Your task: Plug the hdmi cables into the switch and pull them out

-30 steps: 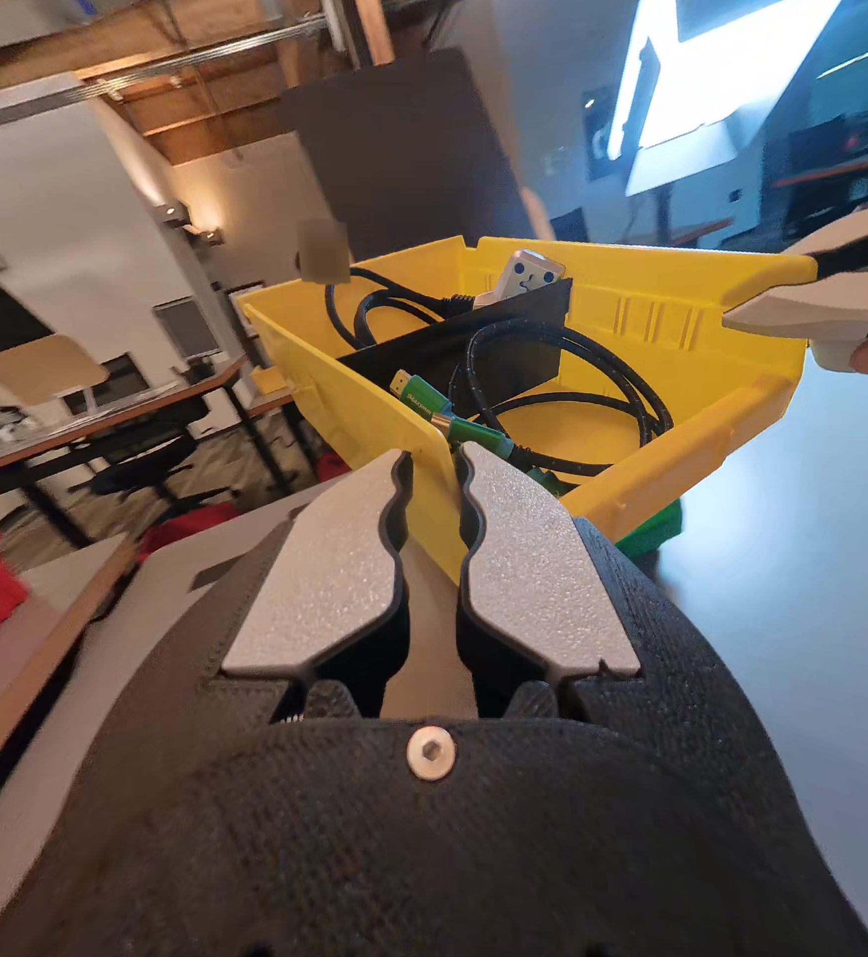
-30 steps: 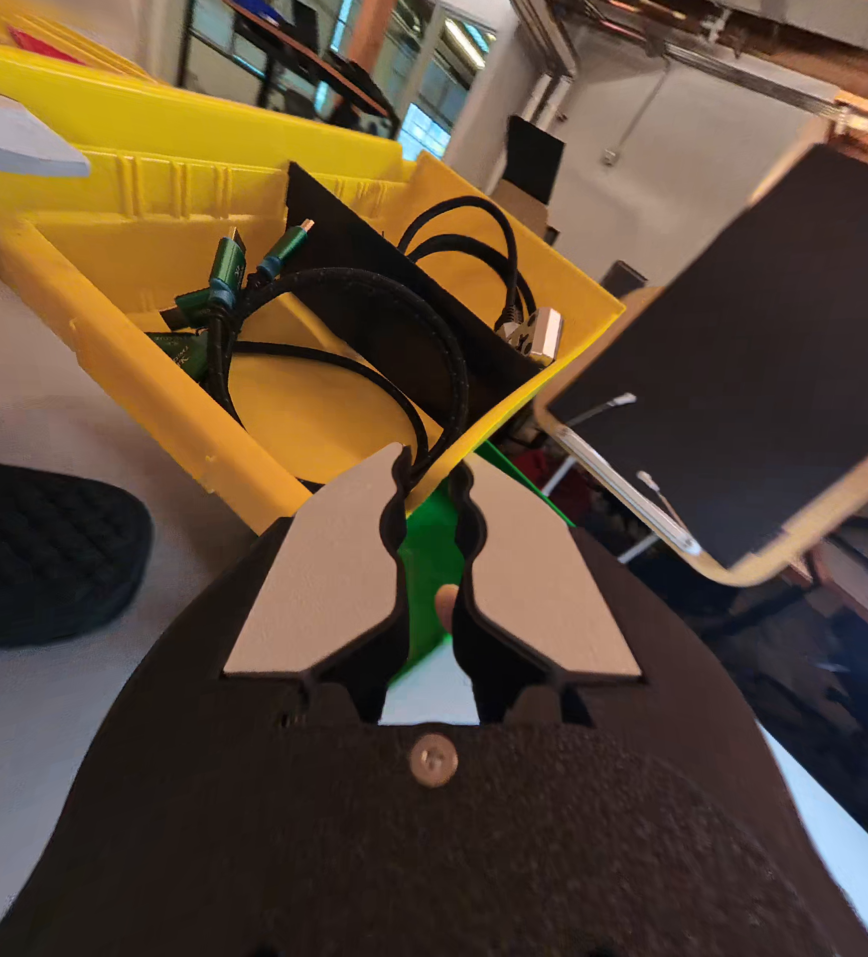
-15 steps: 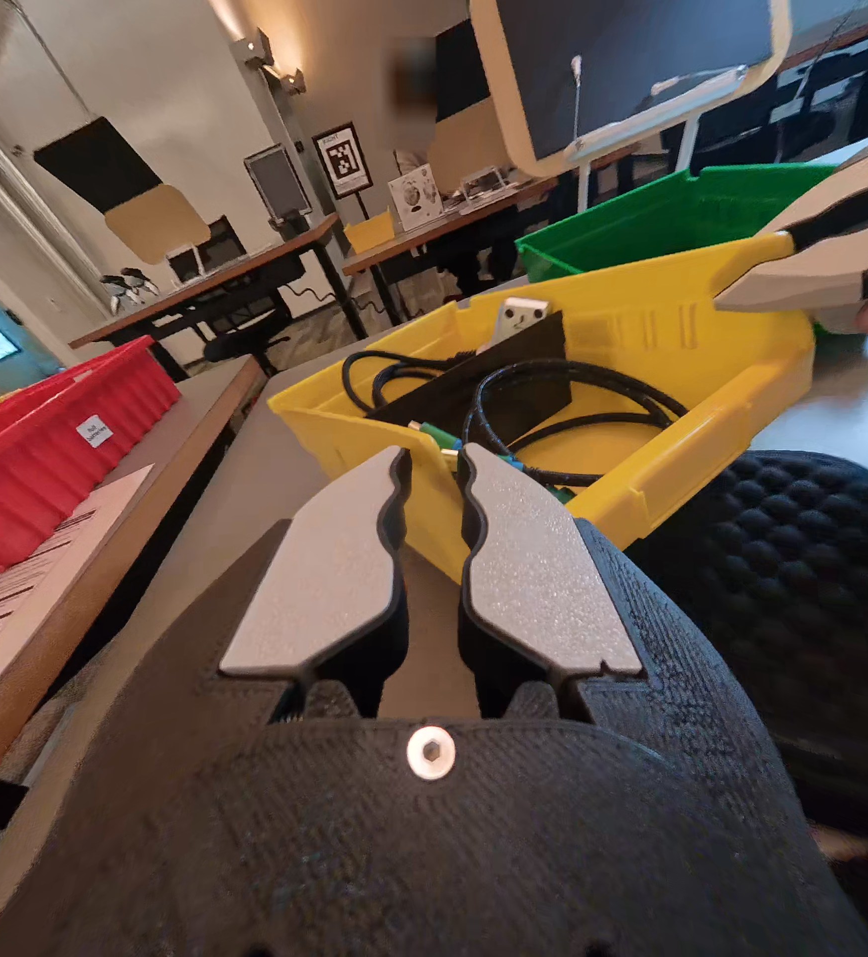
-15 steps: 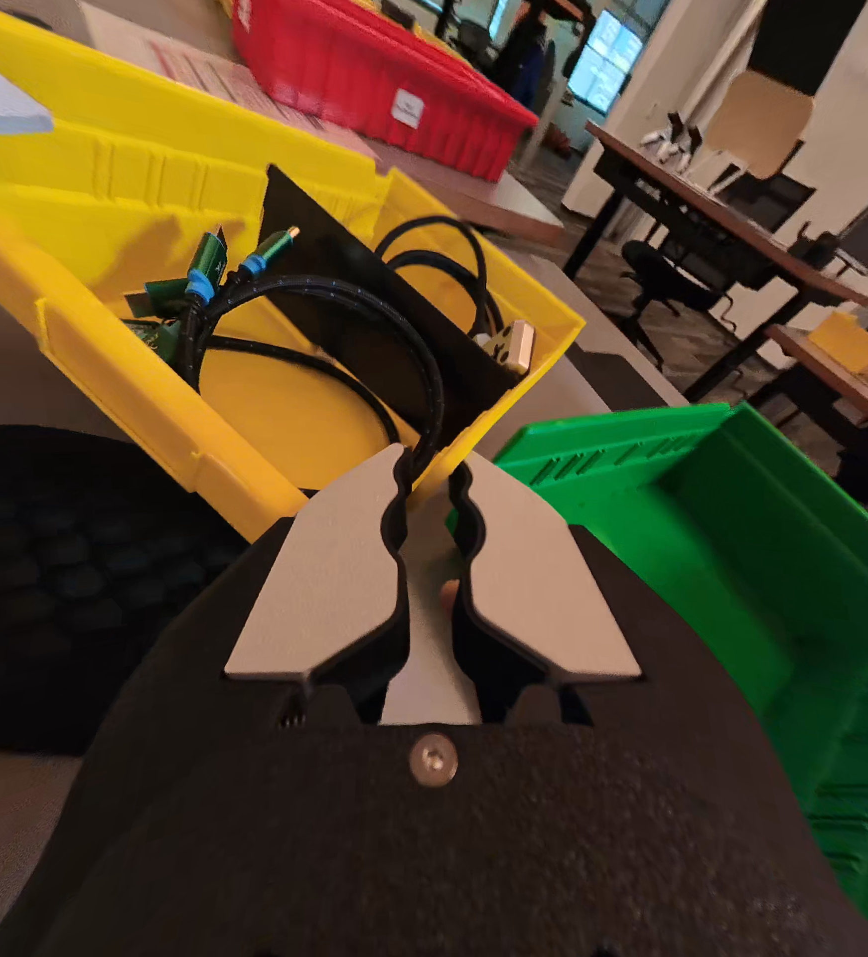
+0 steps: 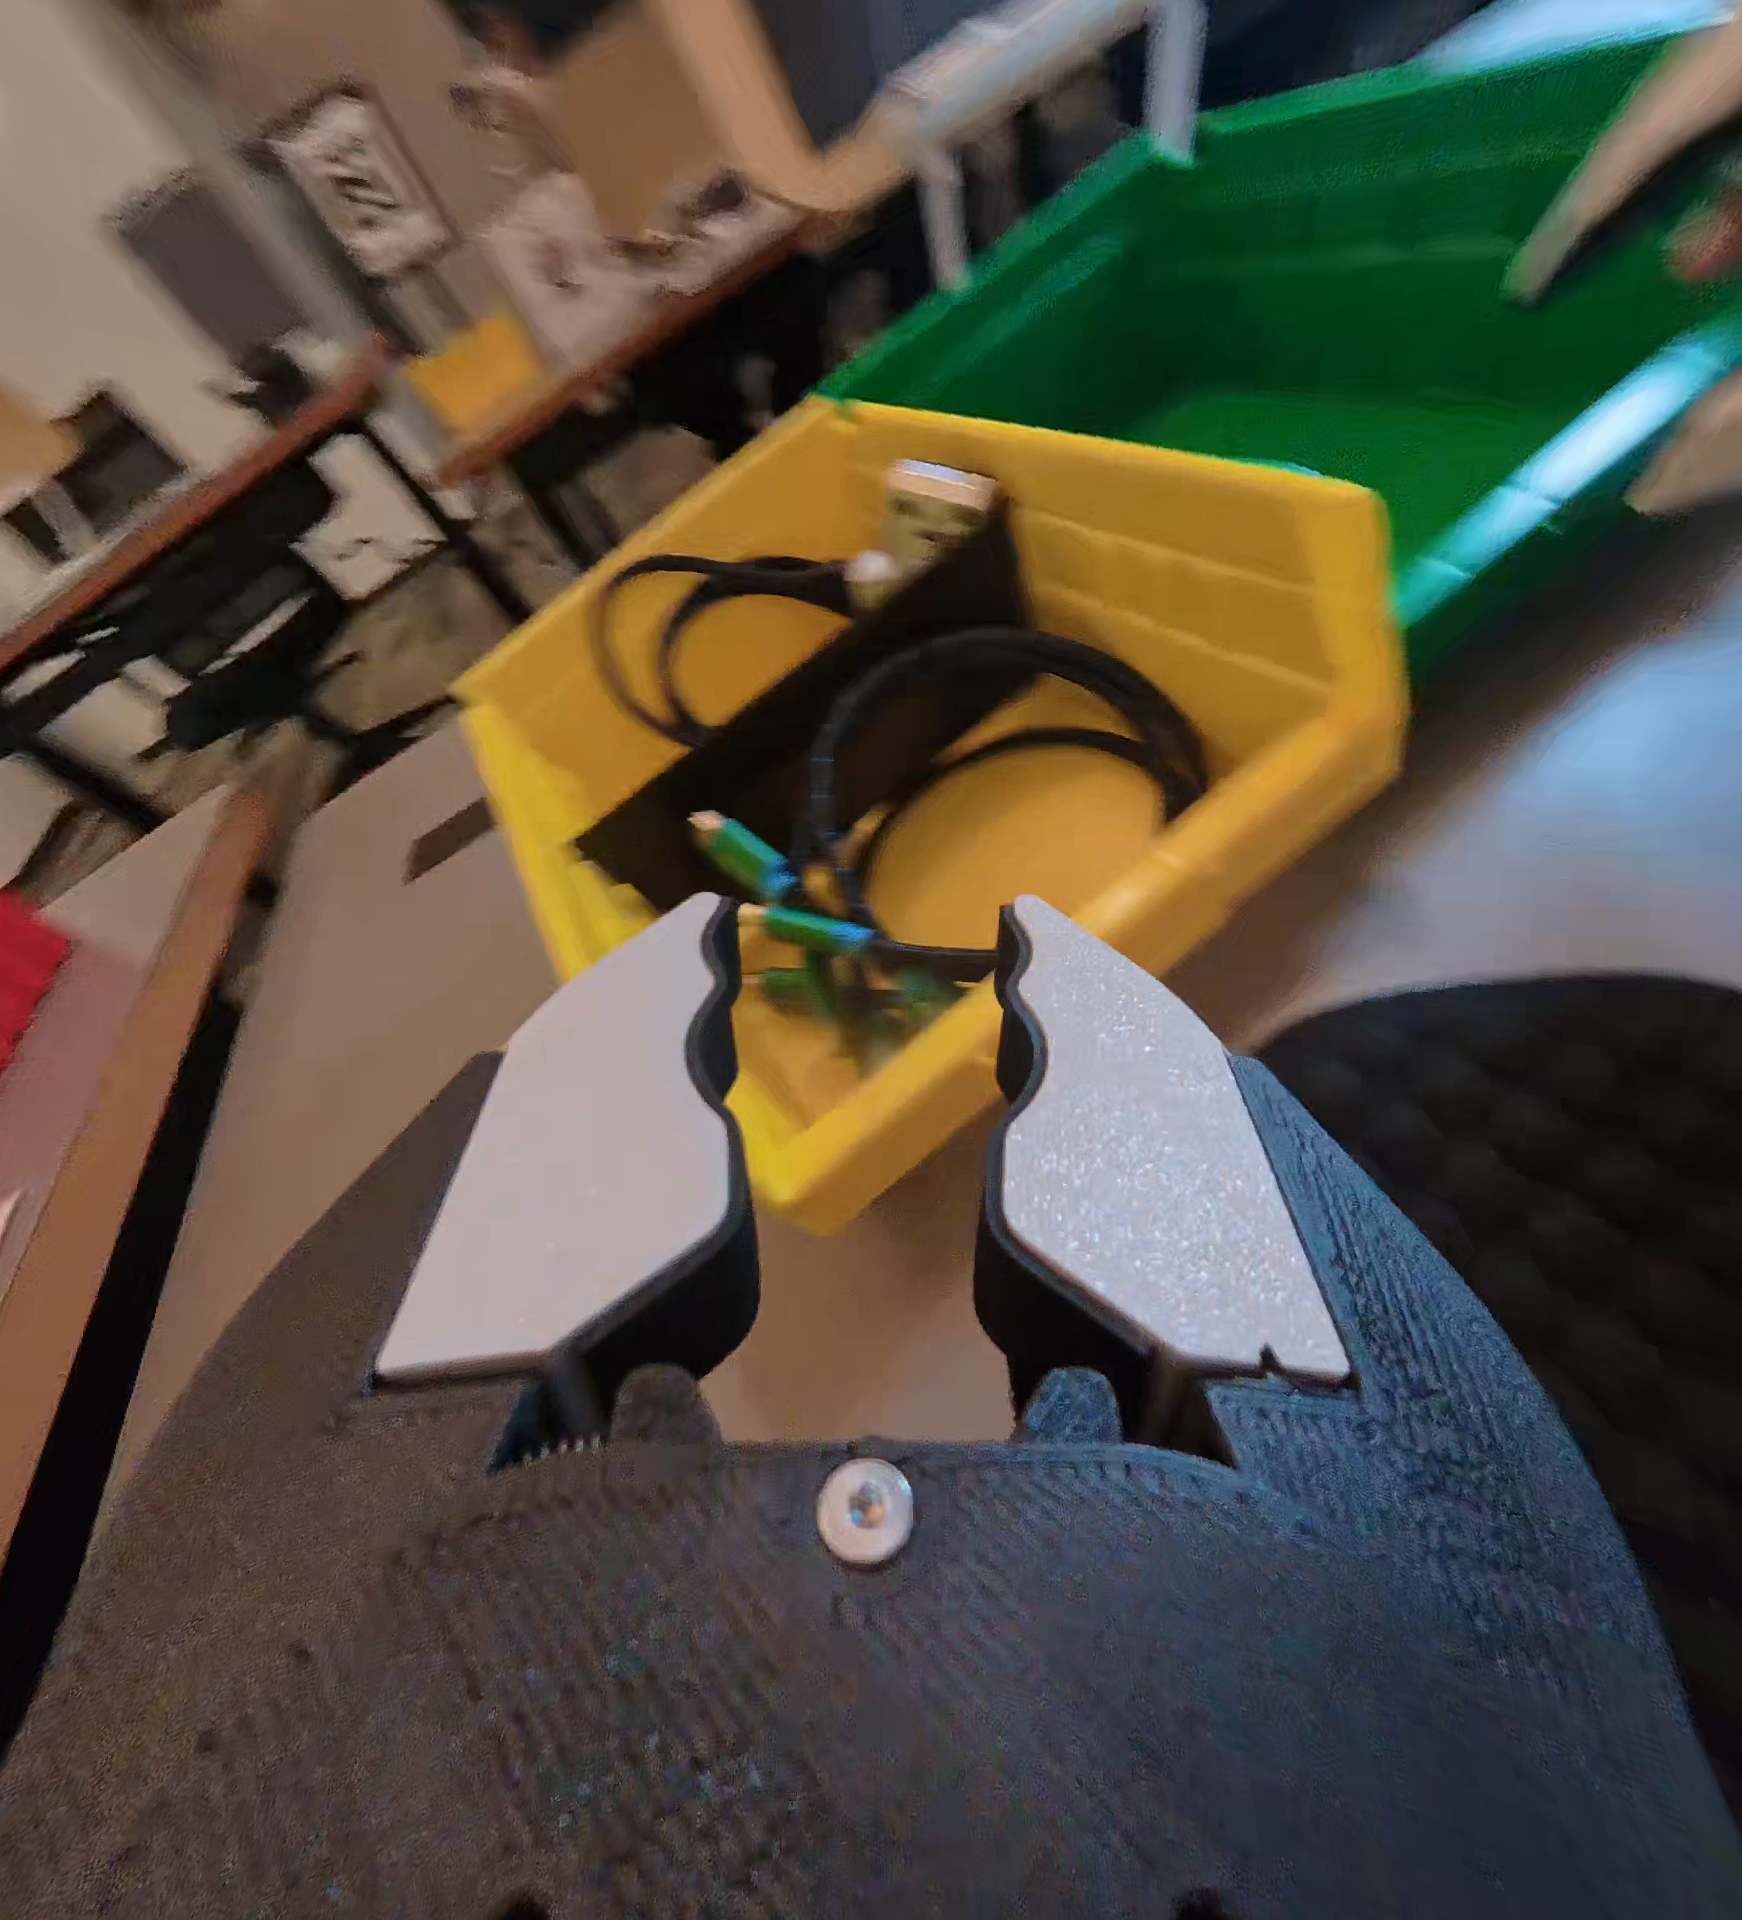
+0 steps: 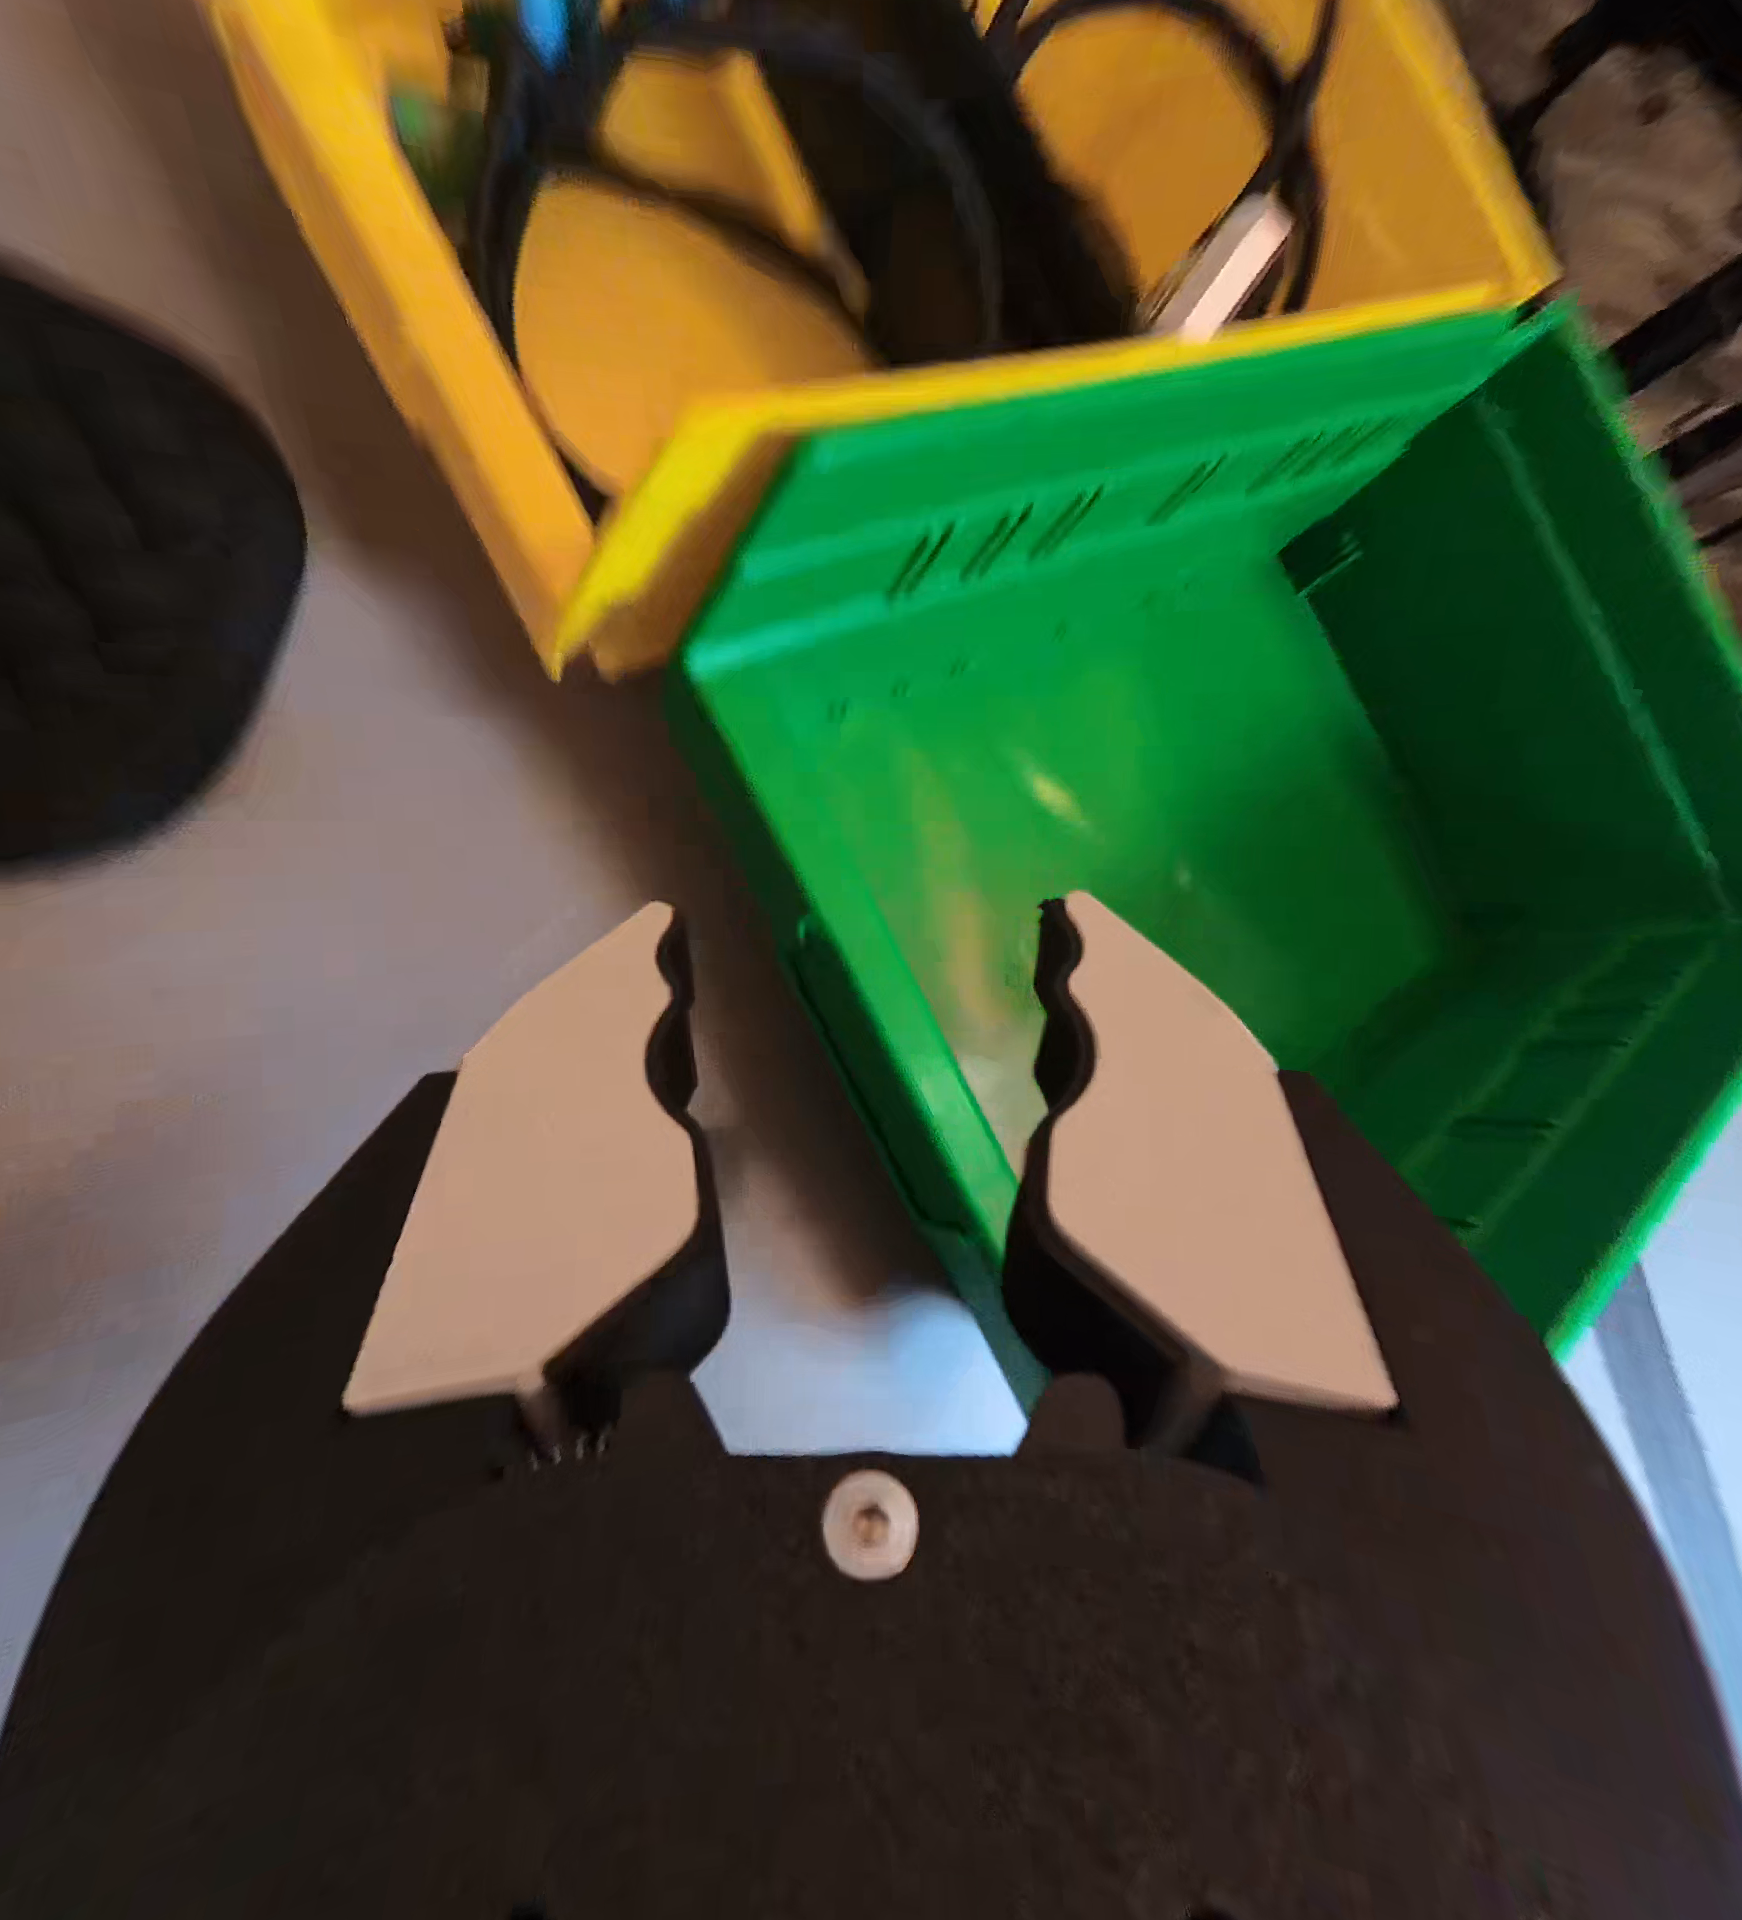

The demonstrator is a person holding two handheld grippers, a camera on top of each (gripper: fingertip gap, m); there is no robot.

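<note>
1. Yellow bin (image 5: 1251, 821) on the table (image 5: 1573, 790) holds coiled black hdmi cables (image 5: 1002, 707); green plugs (image 5: 742, 857) point toward its near-left wall.
2. Left gripper (image 5: 867, 935) fingers spread, empty.
3. Right gripper (image 6: 862, 925) fingers spread astride the green bin (image 6: 1469, 727) wall.

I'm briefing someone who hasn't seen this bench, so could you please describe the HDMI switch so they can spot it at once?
Find the yellow bin beside the green bin. A black divider crosses it; the switch leans at the divider's far end. It is the only pale, silvery box among black cables with green plugs.
</note>
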